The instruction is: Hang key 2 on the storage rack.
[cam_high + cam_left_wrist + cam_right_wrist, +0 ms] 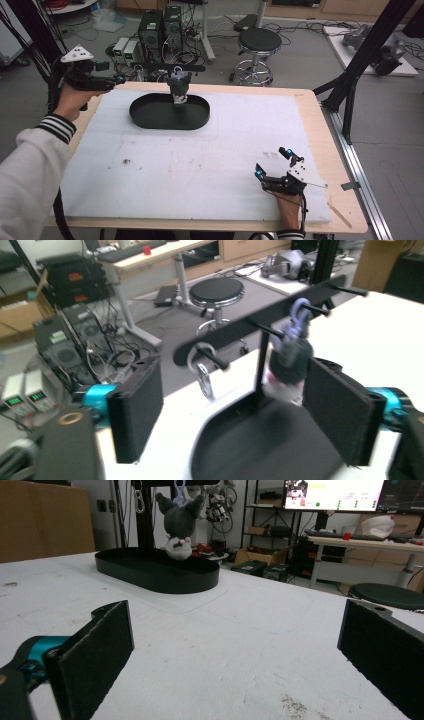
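A dark plush toy (179, 86) hangs by a purple clip from a peg of the black rack (165, 67), over the black oval tray (150, 117) at the table's back. In the left gripper view the plush toy (291, 357) and a silver carabiner (204, 376) hang on separate pegs of the rack (235, 330). My left gripper (112, 73) is held above the table's back left corner, left of the rack, and stands open (240, 405) with nothing between its jaws. My right gripper (271, 161) rests on the white mat at the front right, open (235, 645) and empty, pointing at the tray (155, 570).
A white foam mat (200, 160) covers the wooden table (320, 145). A black frame post (360, 55) rises at the right edge. Behind the table stand a stool (257, 42) and computer cases (160, 27) with cables on the floor.
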Action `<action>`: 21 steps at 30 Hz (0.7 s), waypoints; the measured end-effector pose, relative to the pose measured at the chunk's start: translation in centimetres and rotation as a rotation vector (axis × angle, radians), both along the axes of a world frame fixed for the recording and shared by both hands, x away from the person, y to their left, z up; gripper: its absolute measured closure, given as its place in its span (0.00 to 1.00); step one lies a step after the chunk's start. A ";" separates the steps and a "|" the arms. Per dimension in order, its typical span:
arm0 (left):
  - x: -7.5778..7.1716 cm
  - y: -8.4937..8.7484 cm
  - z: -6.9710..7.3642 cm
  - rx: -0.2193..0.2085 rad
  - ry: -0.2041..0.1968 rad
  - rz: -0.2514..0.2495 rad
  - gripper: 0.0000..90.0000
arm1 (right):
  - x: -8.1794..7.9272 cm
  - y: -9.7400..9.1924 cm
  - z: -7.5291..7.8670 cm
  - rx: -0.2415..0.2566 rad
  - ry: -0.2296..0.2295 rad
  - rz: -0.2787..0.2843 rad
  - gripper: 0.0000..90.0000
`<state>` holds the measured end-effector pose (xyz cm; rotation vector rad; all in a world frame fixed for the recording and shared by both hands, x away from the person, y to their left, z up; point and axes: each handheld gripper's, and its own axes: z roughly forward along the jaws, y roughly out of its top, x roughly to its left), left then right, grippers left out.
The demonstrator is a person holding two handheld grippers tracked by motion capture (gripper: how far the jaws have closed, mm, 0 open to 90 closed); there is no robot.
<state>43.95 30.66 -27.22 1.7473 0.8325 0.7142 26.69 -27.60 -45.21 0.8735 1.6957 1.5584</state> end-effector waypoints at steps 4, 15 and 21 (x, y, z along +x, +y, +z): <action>-2.1 0.6 -0.7 -0.049 0.001 -0.032 0.05 | 0.0 0.0 0.0 0.006 0.008 0.002 0.01; -9.0 1.0 -4.9 -0.074 -0.101 -0.134 0.02 | 0.0 -0.1 0.0 0.015 0.009 0.005 0.01; -11.3 1.3 -7.9 -0.113 -0.110 -0.133 0.02 | 0.0 0.0 0.0 0.013 0.008 0.002 0.01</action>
